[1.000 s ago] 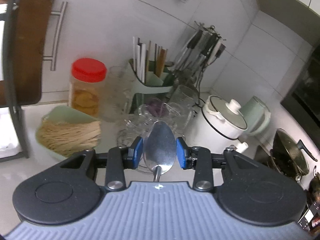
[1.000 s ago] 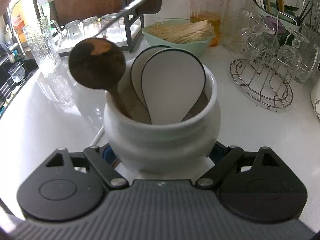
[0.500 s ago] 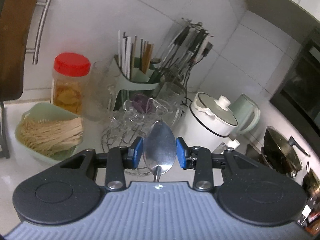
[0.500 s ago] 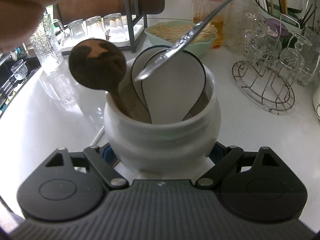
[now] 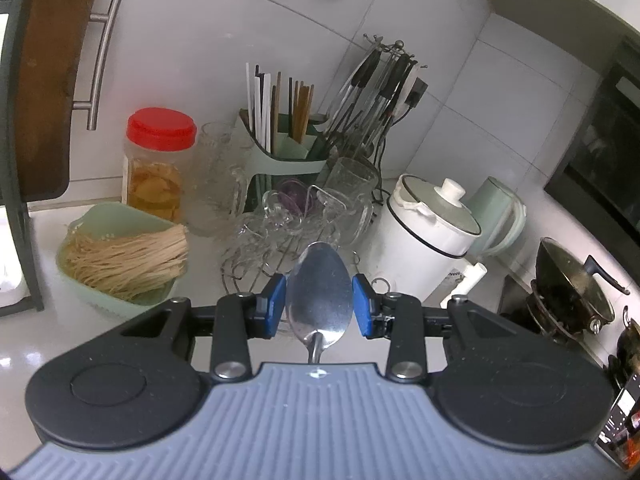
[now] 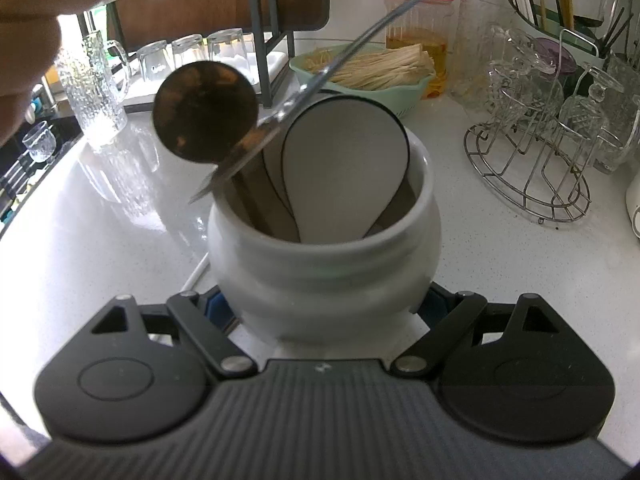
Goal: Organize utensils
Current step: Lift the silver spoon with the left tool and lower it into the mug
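My left gripper (image 5: 319, 306) is shut on the bowl of a metal spoon (image 5: 320, 296), its blue pads (image 5: 276, 306) pressing both edges. In the right wrist view the same metal spoon (image 6: 320, 80) slants down from the top right. Its handle tip hangs by the left rim of a white ceramic crock (image 6: 320, 272), crossing in front of a dark wooden spoon (image 6: 206, 112). The crock also holds two white black-edged paddles (image 6: 344, 160). My right gripper (image 6: 324, 308) is shut on the crock's base, on the white counter (image 6: 100, 240).
A green bowl of noodles (image 5: 120, 256), a red-lidded jar (image 5: 160, 160), a wire rack of glasses (image 6: 532, 152) and a chopstick holder (image 5: 280, 148) stand behind. A white lidded pot (image 5: 428, 232) and a wok (image 5: 572, 284) are at the right. A hand (image 6: 28, 40) shows top left.
The metal spoon has come down and to the left in the right wrist view, its handle tip now beside the crock's rim. The right gripper and crock have stayed put.
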`<action>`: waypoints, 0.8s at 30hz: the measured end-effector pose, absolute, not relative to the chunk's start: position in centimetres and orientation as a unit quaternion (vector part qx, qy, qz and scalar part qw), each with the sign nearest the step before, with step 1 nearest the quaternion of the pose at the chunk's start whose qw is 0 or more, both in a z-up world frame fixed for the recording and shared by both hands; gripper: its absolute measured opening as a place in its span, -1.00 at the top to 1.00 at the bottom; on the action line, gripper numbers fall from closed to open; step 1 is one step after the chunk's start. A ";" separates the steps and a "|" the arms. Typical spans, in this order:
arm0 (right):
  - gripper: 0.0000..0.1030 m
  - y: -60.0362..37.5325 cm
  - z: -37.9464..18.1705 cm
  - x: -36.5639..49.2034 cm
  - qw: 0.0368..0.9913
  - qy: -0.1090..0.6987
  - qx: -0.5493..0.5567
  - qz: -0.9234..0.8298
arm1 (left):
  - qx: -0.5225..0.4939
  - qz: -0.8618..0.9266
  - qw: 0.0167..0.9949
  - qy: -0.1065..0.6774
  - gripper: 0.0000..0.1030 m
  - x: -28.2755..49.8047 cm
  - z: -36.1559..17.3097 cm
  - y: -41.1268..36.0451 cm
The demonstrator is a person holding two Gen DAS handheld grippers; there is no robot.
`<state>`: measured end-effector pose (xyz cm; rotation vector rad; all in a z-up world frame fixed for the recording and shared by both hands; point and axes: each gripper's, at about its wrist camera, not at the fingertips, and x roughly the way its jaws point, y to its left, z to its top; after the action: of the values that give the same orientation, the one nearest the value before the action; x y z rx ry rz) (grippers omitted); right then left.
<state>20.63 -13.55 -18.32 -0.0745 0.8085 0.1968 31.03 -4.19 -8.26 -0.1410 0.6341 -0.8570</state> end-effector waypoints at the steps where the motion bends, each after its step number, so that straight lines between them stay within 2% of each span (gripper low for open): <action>1: -0.77 -13.6 -18.3 20.6 0.914 0.393 -0.036 0.096 | -0.066 -0.408 0.859 0.302 0.20 30.9 -8.3 -4.1; 15: -0.77 -13.5 -18.3 20.6 0.914 0.393 -0.036 0.095 | -0.076 -0.441 0.849 0.282 0.20 31.1 -8.7 -5.9; 24: -0.77 -13.5 -18.2 20.6 0.914 0.392 -0.035 0.094 | -0.065 -0.439 0.846 0.296 0.20 30.8 -9.8 -4.6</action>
<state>20.56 -13.49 -18.25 -0.0725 0.8080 0.1926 30.76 -4.64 -9.83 -0.1361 0.6254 -0.9261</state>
